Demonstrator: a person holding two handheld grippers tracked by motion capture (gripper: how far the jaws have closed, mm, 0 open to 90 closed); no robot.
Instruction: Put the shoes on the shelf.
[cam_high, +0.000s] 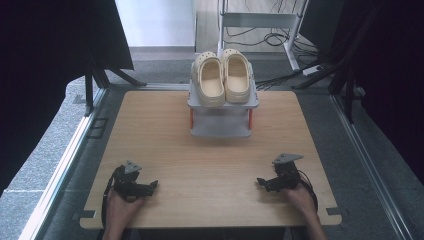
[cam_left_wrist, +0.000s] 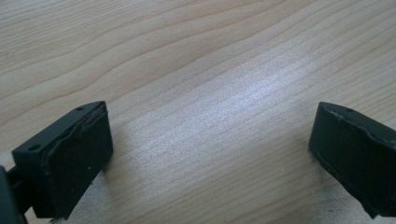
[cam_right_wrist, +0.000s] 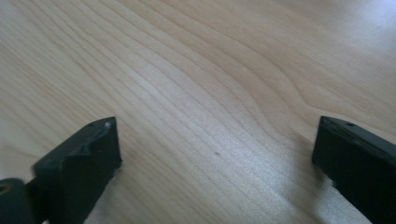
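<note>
The wooden surface (cam_high: 210, 165) takes up the middle of the high view, bare across its near half. At its upper centre stands a small grey two-tier rack (cam_high: 223, 107) with red posts; its lower shelf looks empty, and its top shelf carries a pair of cream clogs (cam_high: 223, 77), side by side and touching, toes pointing away toward the top of the frame.

The clogs look like moulded foam: light, slightly springy, stiff enough to keep their shape, not fragile. The smooth skin could slip, so a good hold would probably be across the heel rim or a side wall of the opening, one shoe per gripper.

At lower left the left gripper (cam_high: 150, 186) rests on the surface in a hand; at lower right the right gripper (cam_high: 261, 182) does the same. Both are well apart from the rack. In each gripper view the jaws stand wide apart with nothing but wood grain between them.
</note>
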